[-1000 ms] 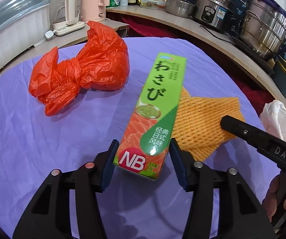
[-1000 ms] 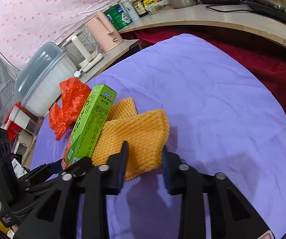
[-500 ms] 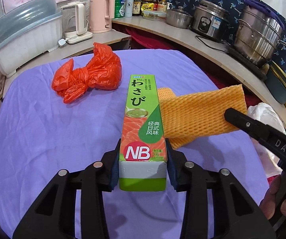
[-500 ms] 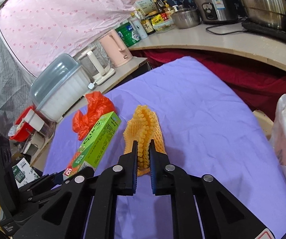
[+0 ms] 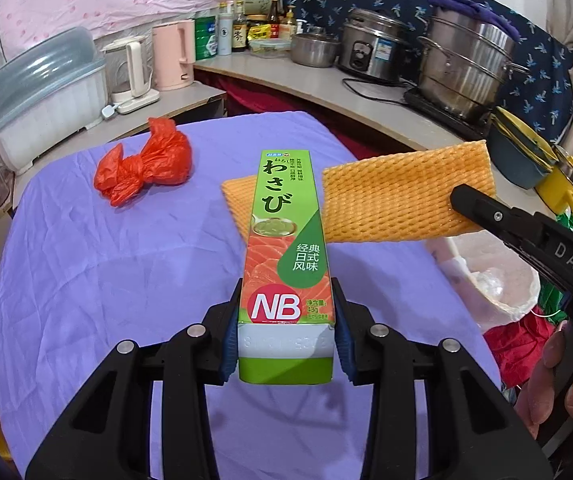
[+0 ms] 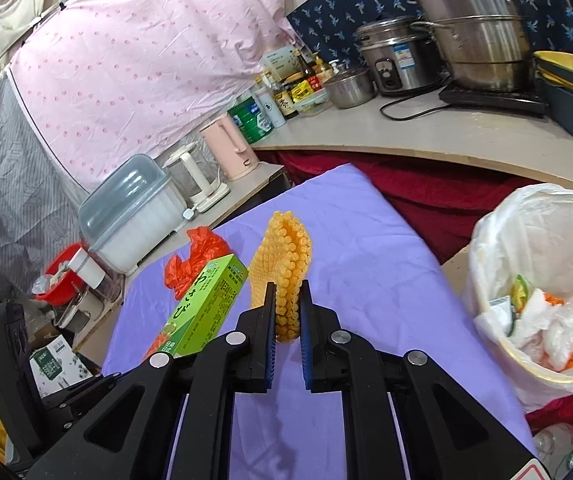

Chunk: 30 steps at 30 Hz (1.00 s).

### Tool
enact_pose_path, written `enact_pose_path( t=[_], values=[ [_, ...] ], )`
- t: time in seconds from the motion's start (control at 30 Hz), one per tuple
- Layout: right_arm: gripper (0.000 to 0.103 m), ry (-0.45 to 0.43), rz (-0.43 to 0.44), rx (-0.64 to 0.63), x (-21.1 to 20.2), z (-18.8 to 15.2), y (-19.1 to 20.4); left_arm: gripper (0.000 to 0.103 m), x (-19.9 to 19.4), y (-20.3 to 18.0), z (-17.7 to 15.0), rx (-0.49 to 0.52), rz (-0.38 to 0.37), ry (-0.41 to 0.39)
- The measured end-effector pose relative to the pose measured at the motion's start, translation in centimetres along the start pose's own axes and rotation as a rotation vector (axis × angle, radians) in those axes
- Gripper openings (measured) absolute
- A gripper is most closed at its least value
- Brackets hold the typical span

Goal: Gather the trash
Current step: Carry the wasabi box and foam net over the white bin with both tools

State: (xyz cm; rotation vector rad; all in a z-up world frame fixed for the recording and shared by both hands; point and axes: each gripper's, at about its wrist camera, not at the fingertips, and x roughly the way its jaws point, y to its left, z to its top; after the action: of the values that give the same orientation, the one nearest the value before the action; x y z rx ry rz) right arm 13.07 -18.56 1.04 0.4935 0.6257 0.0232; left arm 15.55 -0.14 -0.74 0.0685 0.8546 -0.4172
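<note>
Both of your pieces of trash have come up from the purple table cloth [image 5: 86, 280] since one second ago, when they were lying on it and your claws were only around them. Now the table is lower in both views, and the trash bin [image 6: 542, 280] with its white liner stands just beside the table edge on your right side, already with some paper and wrappers inside. Your right gripper [image 6: 287, 336] is closed narrow on the orange foam net [image 6: 286, 256] and holds it by its near end, so the net hangs free in the air. It looks very light and soft, and I think it will bend or flap, so a firm pinch well in from its edge is safer than a pinch on the very edge. Your left gripper [image 5: 286, 344] is clamped on the wasabi box [image 5: 286, 248] at its near end, with the long body pointing away from you, above the table. This carton is probably light and quite stiff, but thin, so too much pressure may crush it. The red plastic bag [image 5: 146, 164] is on the far left of the cloth, well apart from both claws, and waits for collecting.
</note>
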Motion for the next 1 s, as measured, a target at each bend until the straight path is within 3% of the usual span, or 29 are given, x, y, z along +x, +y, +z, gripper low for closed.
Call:
enact_pose_path(
  t=[0.5, 1.0],
  values=[
    [0.01, -0.113, -0.099, 0.081, -8.7, -0.5, -7.2, 0.037, -2.8, -8.7, -0.2, 0.094, -0.061, -0.033],
    [0.01, -0.195, -0.214, 0.203, -14.2, -0.9, -15.8, 0.037, -1.5, -17.7, 0.3, 0.22, -0.154, -0.012]
  ],
)
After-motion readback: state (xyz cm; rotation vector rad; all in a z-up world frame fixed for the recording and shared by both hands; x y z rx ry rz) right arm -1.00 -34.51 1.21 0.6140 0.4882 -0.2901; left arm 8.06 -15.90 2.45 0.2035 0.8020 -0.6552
